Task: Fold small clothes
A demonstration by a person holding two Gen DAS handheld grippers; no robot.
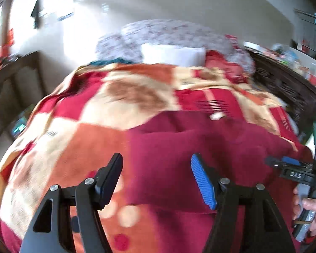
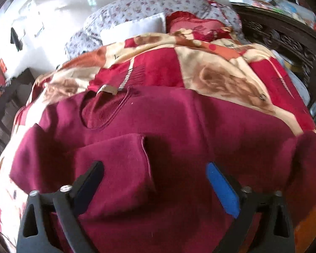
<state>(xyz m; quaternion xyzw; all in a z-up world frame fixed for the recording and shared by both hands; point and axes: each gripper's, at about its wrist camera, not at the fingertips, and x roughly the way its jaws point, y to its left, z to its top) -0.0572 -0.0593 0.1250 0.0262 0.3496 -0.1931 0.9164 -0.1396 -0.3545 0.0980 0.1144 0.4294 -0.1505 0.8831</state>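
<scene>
Maroon knit sweater (image 2: pixel 149 122) on the patterned red-and-cream blanket (image 2: pixel 221 71) has one sleeve folded in, rest unfolded, left gripper (image 1: pixel 157 181) and right gripper (image 2: pixel 155 181) both wide open, empty.

One maroon shirt (image 2: pixel 149 126) on one patterned blanket (image 2: pixel 221 71). Two grippers: the left (image 1: pixel 157 181) and the right (image 2: pixel 154 181), each with two fingers. One white pillow (image 2: pixel 134 28), one red cushion (image 2: pixel 191 24), one floral quilt (image 2: pixel 141 4).
</scene>
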